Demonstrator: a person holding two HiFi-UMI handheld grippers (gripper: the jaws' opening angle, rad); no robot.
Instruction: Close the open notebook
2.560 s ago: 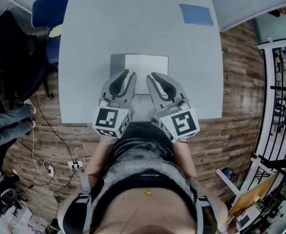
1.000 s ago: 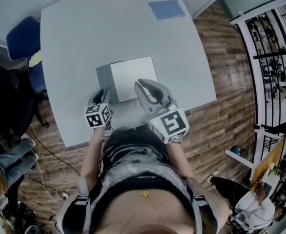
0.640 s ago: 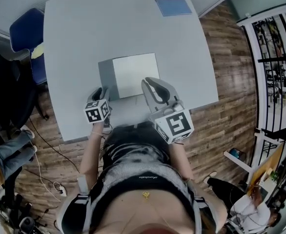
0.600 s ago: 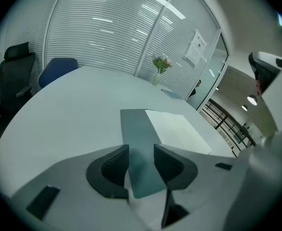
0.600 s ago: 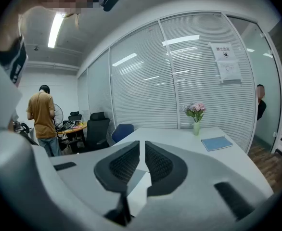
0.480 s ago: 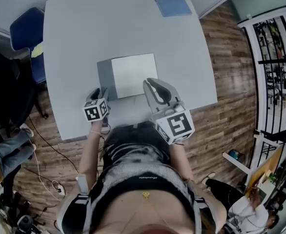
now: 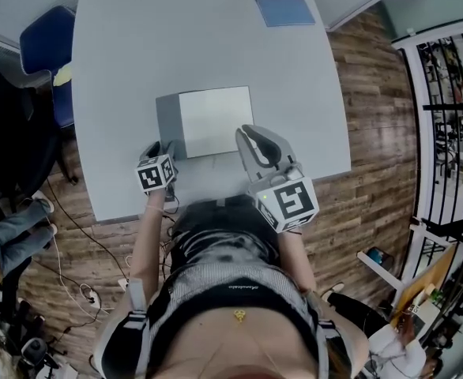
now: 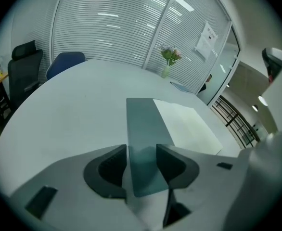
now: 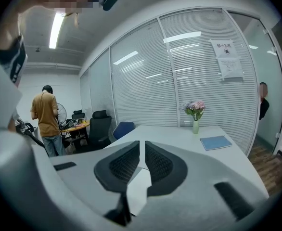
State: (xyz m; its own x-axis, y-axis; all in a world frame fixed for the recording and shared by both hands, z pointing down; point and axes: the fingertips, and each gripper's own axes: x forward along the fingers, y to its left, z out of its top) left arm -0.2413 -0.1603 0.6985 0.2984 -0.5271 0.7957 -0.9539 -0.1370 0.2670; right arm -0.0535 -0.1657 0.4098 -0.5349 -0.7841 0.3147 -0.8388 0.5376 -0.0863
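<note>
A: While the left gripper (image 8: 141,152) jaws are opening, what's between them?
B: Near end of the notebook's grey cover (image 8: 142,124). Pads not pressing it.
A: Right gripper (image 9: 142,148)?
B: Jaws nearly together, nothing in them, at the notebook's near right corner.
A: Notebook (image 7: 216,121)?
B: Open, white page up, mid table (image 7: 152,46). Blue booklet (image 7: 285,10) and flower vase (image 9: 195,113) at the far edge.
</note>
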